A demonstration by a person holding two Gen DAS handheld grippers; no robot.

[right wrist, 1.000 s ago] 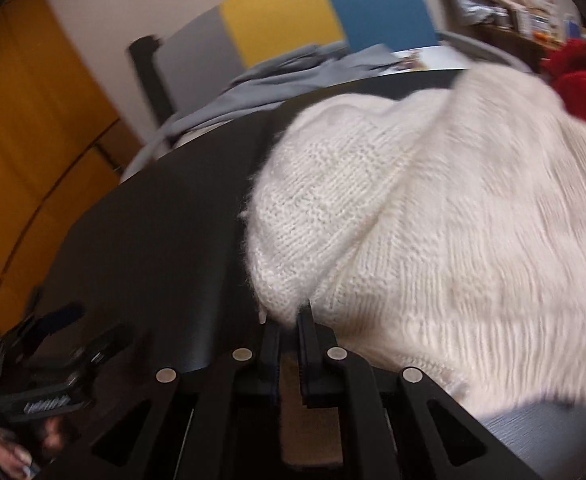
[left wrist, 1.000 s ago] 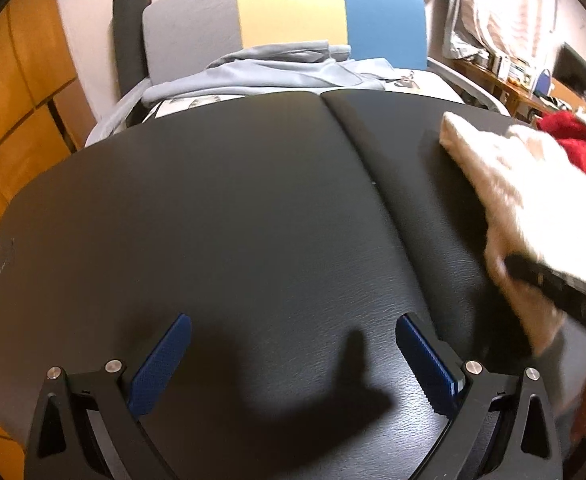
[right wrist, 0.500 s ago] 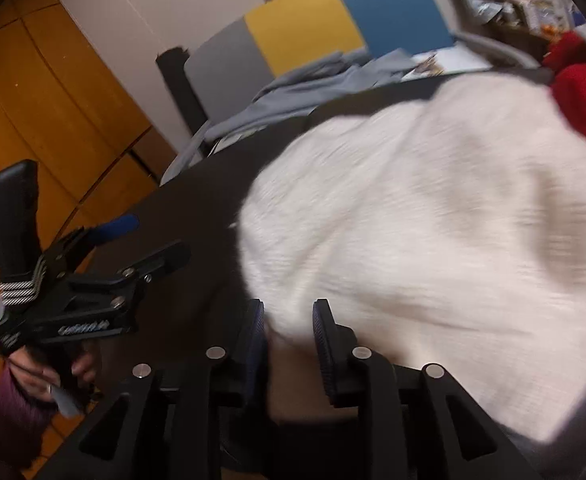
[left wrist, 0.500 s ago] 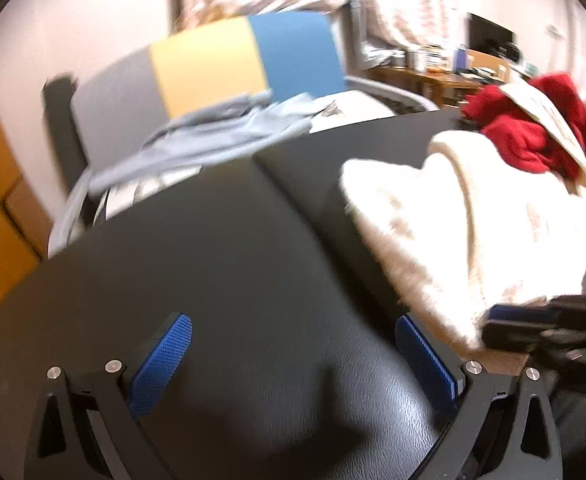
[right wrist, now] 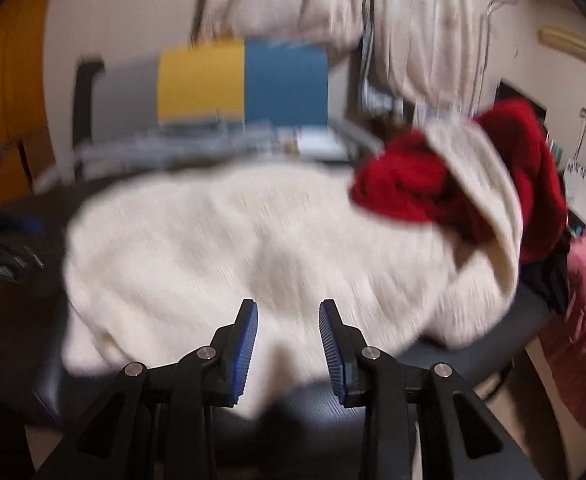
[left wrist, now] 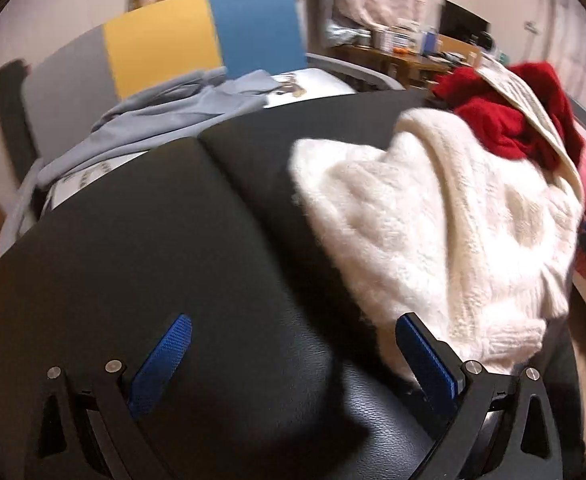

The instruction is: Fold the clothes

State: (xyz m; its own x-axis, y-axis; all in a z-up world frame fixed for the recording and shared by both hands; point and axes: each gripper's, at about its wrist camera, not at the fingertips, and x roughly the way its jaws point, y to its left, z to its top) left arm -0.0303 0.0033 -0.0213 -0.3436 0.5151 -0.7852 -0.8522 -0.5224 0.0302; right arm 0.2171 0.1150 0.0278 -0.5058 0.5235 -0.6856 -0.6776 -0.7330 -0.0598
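The left gripper, low in frame, gapes wide over the black table, holding nothing. The right gripper is opening, its pads clear of the white sweater behind them.

Left wrist cam: sits behind my left jaws, tilted down over the black padded leather surface, close, facing the grey-yellow-blue panelled chair back. Right wrist cam: behind my right jaws, tilted down, nearer the fluffy white knitted sweater, blurred. Both share sweater, crumpled red knit garment, chair back, surface.
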